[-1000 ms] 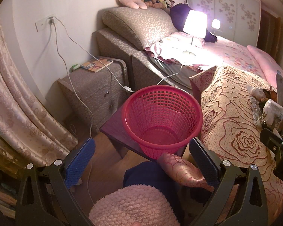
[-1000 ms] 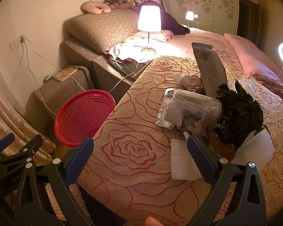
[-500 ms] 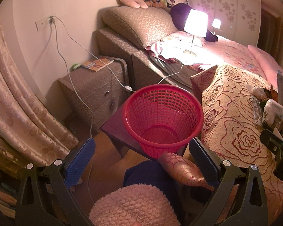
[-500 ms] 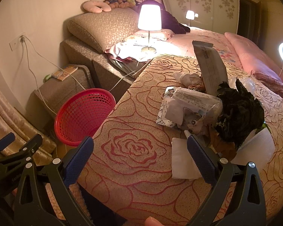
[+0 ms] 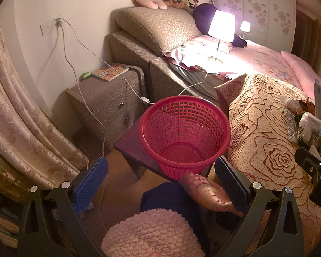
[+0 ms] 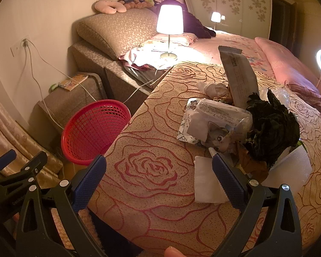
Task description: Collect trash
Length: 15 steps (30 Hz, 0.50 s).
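1. Your trash sits in a loose pile on the rose-patterned bedspread, toward the right side of your right-wrist view: a clear printed plastic wrapper, a crumpled black bag, a tall grey packet standing up behind them, a balled tissue, and a flat white napkin lying nearest you.
2. Your right gripper hovers above the bedspread with its jaws wide and nothing between them; its right pad overlaps the napkin's edge in the picture, but you cannot tell whether it touches.
3. The red mesh basket stands empty on a small dark table, just beside the edge of the bed.
4. Your left gripper points toward the basket from the near side, jaws spread wide and empty, apart from the basket.
5. Left of the basket stands a padded nightstand with a booklet on top, and a white cable runs down from the wall socket.
6. A lit lamp stands on the bed behind the bedspread, with plush toys along the headboard.
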### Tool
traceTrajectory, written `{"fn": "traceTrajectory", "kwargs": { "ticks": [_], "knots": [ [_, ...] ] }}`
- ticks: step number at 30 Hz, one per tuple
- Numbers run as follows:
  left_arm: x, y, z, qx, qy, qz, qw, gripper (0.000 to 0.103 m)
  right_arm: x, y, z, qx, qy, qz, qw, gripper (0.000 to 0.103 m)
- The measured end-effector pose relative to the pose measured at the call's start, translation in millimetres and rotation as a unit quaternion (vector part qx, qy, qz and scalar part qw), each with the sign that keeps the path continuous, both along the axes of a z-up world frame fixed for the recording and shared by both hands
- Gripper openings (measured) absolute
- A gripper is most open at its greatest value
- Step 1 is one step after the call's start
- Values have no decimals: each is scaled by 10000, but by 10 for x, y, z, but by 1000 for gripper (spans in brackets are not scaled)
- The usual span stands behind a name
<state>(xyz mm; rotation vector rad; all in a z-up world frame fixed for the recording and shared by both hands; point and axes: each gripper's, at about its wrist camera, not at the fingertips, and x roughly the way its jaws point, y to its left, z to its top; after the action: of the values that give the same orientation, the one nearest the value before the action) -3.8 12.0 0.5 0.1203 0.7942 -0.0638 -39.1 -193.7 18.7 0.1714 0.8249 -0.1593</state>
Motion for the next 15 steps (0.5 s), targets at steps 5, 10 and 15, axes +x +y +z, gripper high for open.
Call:
{"fn": "traceTrajectory", "kwargs": {
  "ticks": [5,10,15],
  "knots": [
    [-8,9,-5,-1,-3,-7,10000,96,-3,0,-2,1,0,2,10000,96],
    [-36,27,-30,-55,21,-61,10000,96,-65,-7,-9,-41,-4,49,10000,96],
    [-58,-67,-12,-68,32,-222,9997,96,-282,-179,14,-171,8,-95,9998,96]
  ]
}}
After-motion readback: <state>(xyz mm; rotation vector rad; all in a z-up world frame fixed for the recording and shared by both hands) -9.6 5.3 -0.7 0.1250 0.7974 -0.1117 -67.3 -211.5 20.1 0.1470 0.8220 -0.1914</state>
